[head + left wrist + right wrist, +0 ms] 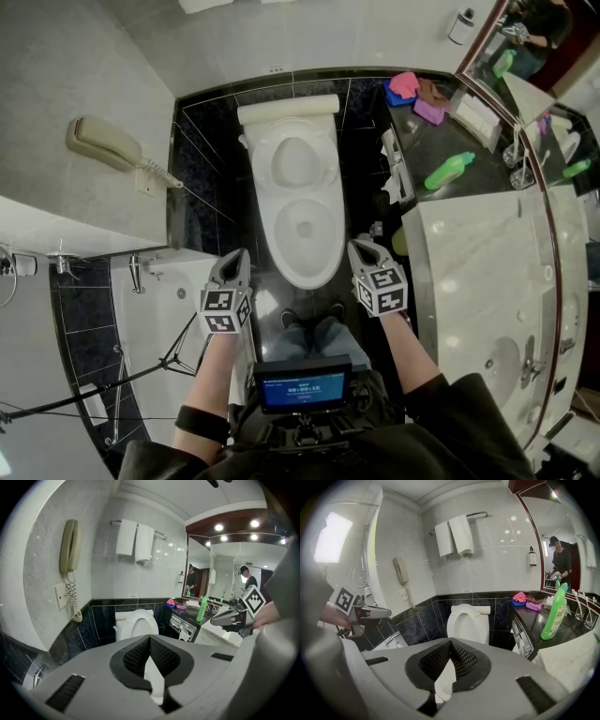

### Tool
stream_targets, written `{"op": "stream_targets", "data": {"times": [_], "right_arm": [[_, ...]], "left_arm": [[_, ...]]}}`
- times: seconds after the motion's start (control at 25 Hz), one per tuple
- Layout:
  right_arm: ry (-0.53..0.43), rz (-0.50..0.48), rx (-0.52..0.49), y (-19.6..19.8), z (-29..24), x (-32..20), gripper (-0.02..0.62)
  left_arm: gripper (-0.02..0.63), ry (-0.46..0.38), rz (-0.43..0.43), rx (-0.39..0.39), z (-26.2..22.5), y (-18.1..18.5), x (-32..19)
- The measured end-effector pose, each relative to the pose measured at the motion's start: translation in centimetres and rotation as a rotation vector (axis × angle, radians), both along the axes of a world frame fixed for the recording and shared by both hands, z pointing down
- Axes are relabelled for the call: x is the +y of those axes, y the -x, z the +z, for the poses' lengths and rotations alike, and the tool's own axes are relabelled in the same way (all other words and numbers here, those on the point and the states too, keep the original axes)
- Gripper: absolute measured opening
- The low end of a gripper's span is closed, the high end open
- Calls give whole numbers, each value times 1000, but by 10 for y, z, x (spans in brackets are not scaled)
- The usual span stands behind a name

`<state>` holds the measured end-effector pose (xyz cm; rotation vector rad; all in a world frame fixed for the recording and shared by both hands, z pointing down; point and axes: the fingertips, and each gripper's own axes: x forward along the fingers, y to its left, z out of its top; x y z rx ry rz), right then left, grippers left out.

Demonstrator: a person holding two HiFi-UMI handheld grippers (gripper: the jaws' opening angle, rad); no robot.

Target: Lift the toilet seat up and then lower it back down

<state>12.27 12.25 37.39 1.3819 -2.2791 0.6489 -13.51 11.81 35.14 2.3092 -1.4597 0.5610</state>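
Observation:
The white toilet stands ahead between black tiled walls, its bowl open. Its seat is raised and leans back against the tank; it shows upright as the seat in the left gripper view and the seat in the right gripper view. My left gripper hovers at the bowl's front left, jaws shut, empty. My right gripper is at the bowl's front right, also shut and holding nothing. Neither touches the toilet. Each gripper view shows the other: the right gripper and the left gripper.
A wall phone hangs on the left wall above a bathtub. A black counter on the right holds a green bottle and pink cloths. A marble sink top is close on the right. Towels hang above the toilet.

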Motion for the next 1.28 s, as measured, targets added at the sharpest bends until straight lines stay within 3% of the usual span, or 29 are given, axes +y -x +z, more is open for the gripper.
{"op": "stream_targets", "data": {"times": [1.28], "right_arm": [[1,-12,10,4,0,2,6]], "left_arm": [[2,0,-3,5,-1,3,6]]}}
